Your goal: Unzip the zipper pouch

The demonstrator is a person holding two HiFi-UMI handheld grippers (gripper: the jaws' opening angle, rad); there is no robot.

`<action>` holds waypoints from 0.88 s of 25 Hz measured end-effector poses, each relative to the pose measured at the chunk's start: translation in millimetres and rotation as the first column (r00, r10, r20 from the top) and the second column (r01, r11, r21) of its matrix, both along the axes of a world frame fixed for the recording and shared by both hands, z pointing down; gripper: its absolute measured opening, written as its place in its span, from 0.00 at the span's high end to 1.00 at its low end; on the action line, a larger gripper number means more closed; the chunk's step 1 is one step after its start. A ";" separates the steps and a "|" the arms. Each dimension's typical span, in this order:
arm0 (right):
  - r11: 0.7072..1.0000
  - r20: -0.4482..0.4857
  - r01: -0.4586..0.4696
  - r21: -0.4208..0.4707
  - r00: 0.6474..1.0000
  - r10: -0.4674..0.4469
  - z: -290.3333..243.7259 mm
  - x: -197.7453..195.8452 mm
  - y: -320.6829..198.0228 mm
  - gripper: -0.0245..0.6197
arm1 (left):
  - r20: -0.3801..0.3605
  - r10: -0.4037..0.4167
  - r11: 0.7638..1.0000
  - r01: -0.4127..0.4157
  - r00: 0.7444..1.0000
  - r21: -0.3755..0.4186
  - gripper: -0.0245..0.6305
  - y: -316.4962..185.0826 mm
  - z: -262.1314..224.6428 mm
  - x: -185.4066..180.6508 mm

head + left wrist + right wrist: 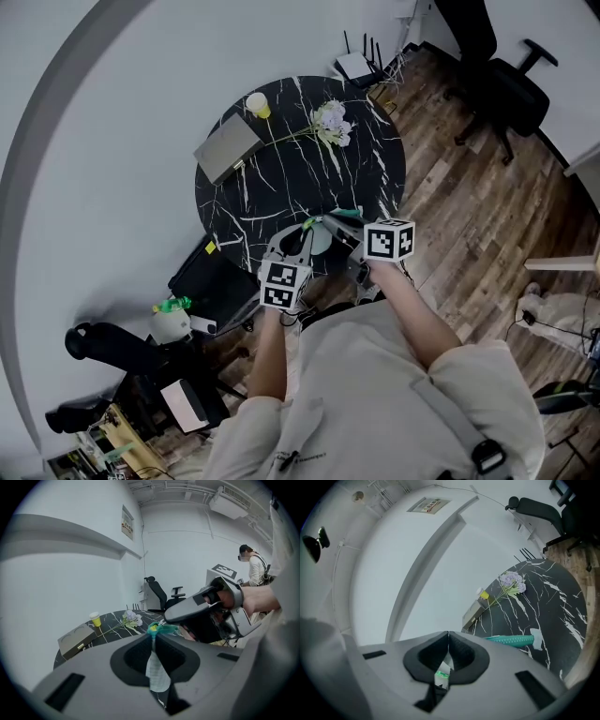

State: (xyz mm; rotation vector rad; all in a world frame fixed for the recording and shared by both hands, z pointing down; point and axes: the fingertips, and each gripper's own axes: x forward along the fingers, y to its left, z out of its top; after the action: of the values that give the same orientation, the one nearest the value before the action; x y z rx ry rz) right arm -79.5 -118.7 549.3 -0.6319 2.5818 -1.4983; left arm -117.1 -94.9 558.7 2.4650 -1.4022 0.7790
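The zipper pouch [320, 236], pale with a teal zipper, hangs between my two grippers over the front edge of the round black marble table [281, 187]. My left gripper [306, 231] is shut on the pouch's pale fabric [157, 672], with the teal zipper end [161, 629] just above its tips [153, 637]. My right gripper [343, 225] is shut, and a small green and white piece, apparently the zipper pull, shows between its jaws [448, 637]. The teal zipper strip [511, 640] runs off to its right. In the left gripper view the right gripper [168, 617] sits right at the zipper.
On the table's far half lie a tan box [228, 147], a yellow cup [258, 105] and a sprig of pale flowers [330, 122]. A black office chair [506, 84] stands at the back right. Dark bags and gear [211, 281] crowd the floor at the left. Another person [255, 569] stands beyond.
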 end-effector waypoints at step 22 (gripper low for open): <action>0.999 -0.057 -0.042 0.007 0.997 0.042 5.8 11.6 -14.7 0.95 | 0.003 0.026 1.000 -0.026 1.000 -0.006 0.89 -6.0 -1.5 -4.5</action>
State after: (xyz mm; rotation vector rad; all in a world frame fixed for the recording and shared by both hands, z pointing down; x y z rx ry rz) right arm -67.9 -133.4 555.1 -0.7341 2.5964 -1.4817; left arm -121.6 -100.9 557.3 2.4833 -1.3698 0.7910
